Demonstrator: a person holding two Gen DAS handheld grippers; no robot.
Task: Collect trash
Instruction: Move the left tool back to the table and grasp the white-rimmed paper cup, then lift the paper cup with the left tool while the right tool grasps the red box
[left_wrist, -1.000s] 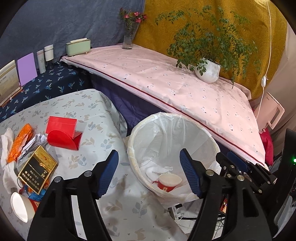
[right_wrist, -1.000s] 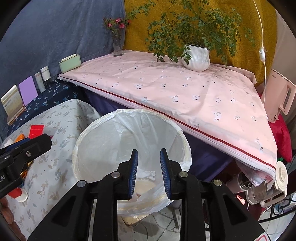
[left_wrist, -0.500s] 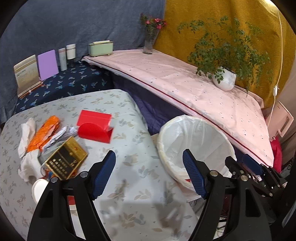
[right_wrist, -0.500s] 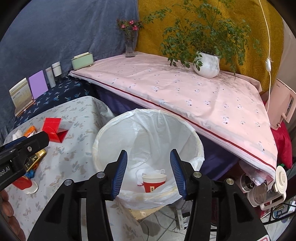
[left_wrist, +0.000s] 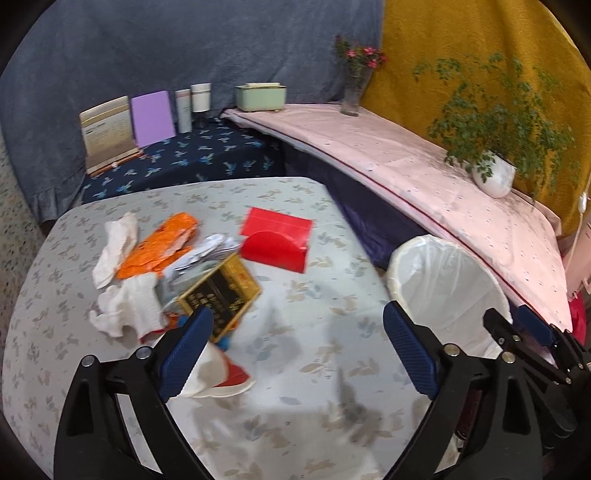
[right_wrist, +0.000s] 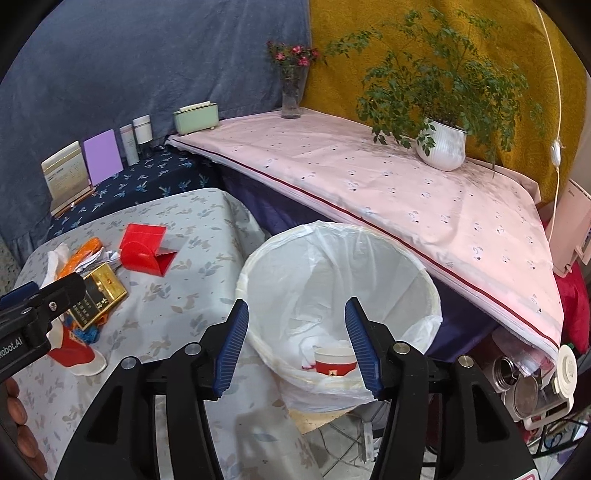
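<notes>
Right view only: red paper cup (right_wrist: 335, 362) inside lined bin (right_wrist: 424, 275); left view: tissue wad (left_wrist: 127, 308) on desk (left_wrist: 295, 332); left claw (left_wrist: 295, 349), right claw (right_wrist: 297, 349) both wide, empty.

the left pad (left_wrist: 186, 354) hides part of the tipped cup (left_wrist: 221, 376). the gold box (left_wrist: 221, 291) covers the blue scrap (left_wrist: 223, 343) and its print is blurred. the bin (right_wrist: 424, 291) hides its cup's (right_wrist: 334, 363) base.
</notes>
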